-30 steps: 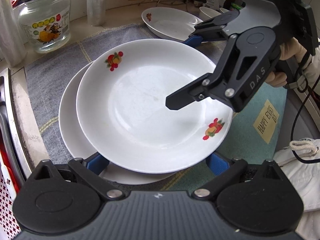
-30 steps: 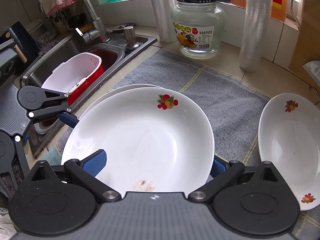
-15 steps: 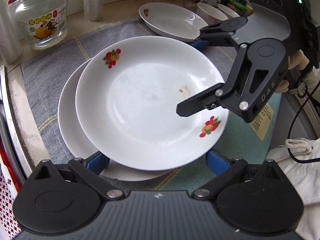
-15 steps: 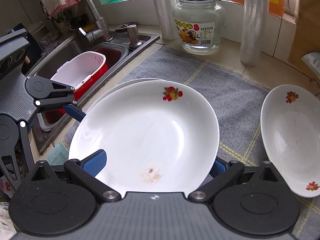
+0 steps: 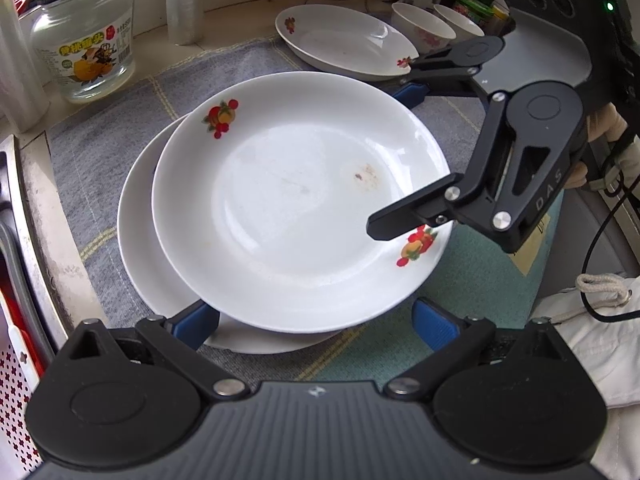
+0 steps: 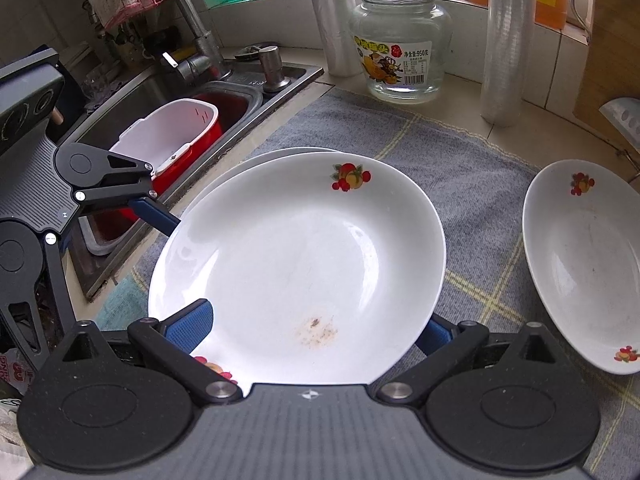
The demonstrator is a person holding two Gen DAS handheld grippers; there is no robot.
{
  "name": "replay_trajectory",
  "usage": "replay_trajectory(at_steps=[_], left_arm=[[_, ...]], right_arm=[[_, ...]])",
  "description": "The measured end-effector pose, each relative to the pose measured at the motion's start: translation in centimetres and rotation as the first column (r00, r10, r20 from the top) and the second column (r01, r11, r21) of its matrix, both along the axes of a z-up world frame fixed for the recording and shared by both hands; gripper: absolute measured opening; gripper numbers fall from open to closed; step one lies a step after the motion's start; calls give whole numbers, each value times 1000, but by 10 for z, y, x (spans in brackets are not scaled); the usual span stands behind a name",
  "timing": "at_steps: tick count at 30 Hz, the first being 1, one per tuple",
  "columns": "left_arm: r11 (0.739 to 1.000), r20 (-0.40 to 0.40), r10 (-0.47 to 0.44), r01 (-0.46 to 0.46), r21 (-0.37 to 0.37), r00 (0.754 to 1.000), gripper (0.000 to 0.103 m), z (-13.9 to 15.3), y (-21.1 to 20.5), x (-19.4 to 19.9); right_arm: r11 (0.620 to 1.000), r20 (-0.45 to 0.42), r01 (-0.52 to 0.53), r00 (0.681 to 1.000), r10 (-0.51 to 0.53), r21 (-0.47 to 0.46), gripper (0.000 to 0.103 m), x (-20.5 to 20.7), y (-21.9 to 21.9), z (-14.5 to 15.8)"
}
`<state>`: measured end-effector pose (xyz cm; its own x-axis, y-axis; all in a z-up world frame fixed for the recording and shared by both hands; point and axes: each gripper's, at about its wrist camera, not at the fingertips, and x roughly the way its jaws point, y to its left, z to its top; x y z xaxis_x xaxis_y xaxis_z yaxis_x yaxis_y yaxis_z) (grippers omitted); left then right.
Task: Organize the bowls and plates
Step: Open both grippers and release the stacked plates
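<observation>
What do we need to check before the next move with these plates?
1. Top plate rests on bottom plate: ok.
2. Stack lined up: not ok, the top plate sits off-centre.
3. Left gripper open at the top plate's rim: ok.
4. Right gripper open at the rim: ok.
5. Top plate clean: not ok, brownish smear.
6. Third plate apart from the stack: ok.

The glass jar (image 6: 401, 46) carries the clearest print: on its paper label, just above a barcode, stand Chinese characters and the figure "950", beside larger yellow characters too distorted to read. Right of the jar in the left wrist view, the right gripper's (image 5: 396, 160) black side plate bears the raised letters "DAS". The tan patch on the mat below it is unreadable.
</observation>
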<state>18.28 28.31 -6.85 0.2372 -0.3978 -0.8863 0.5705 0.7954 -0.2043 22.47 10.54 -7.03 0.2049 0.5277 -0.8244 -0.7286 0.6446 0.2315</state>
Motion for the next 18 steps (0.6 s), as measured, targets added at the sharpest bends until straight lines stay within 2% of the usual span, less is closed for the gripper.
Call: replay_trajectory(at_steps=[9,18], left_arm=[[1000,0,10,-10,24,1000,101,1,-4,0],[991,-4,-12,13,137,1000,102,-5,-23,5]], right_arm=[[1000,-8,11,1000,-11,10,103,-6,-4,3],[997,-16,62,998,-62,45,103,-7,-11,7]])
